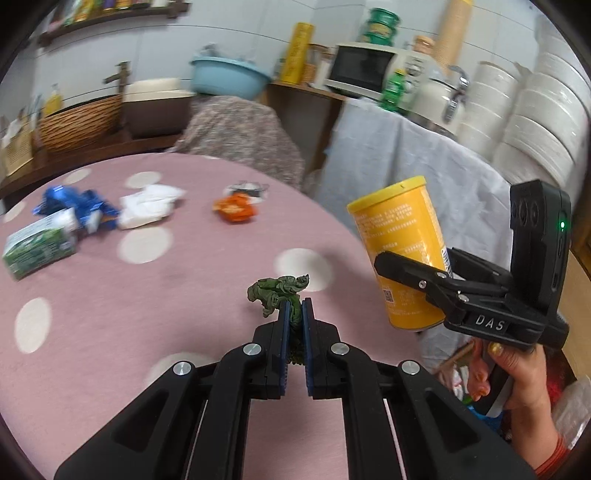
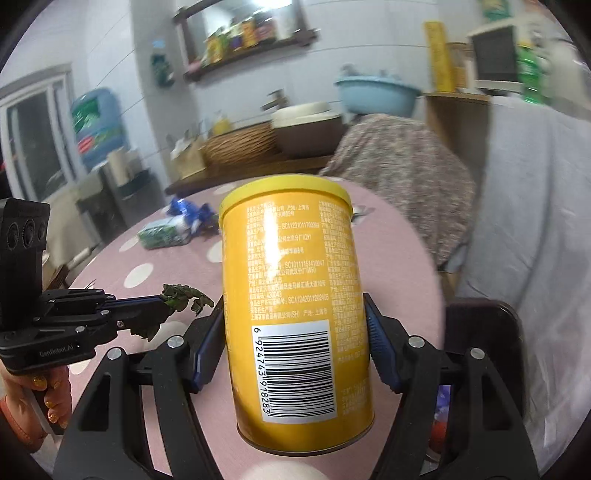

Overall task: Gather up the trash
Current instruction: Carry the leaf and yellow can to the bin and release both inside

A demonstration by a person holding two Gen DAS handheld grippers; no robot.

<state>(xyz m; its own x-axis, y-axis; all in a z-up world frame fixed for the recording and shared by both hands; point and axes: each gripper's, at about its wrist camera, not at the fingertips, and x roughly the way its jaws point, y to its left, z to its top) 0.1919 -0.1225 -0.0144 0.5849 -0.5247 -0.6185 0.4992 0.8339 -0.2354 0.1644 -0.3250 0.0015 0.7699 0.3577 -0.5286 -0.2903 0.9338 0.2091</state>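
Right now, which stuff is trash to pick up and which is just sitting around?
Trash: yellow can, green scrap, orange wrapper, white tissue, blue wrapper, green pack.

Just there: basket, blue basin, microwave.

Hidden, cropped and blurred parts

In the right wrist view the yellow can (image 2: 295,295) hides much of the pink table (image 2: 155,266), and its small printed text is too fine to read. The blue wrapper (image 2: 192,214) and green packet (image 2: 164,236) behind it are blurred. In the left wrist view the right gripper (image 1: 413,266) covers part of the can, and the shelf bottles (image 1: 103,5) are cut by the top edge.
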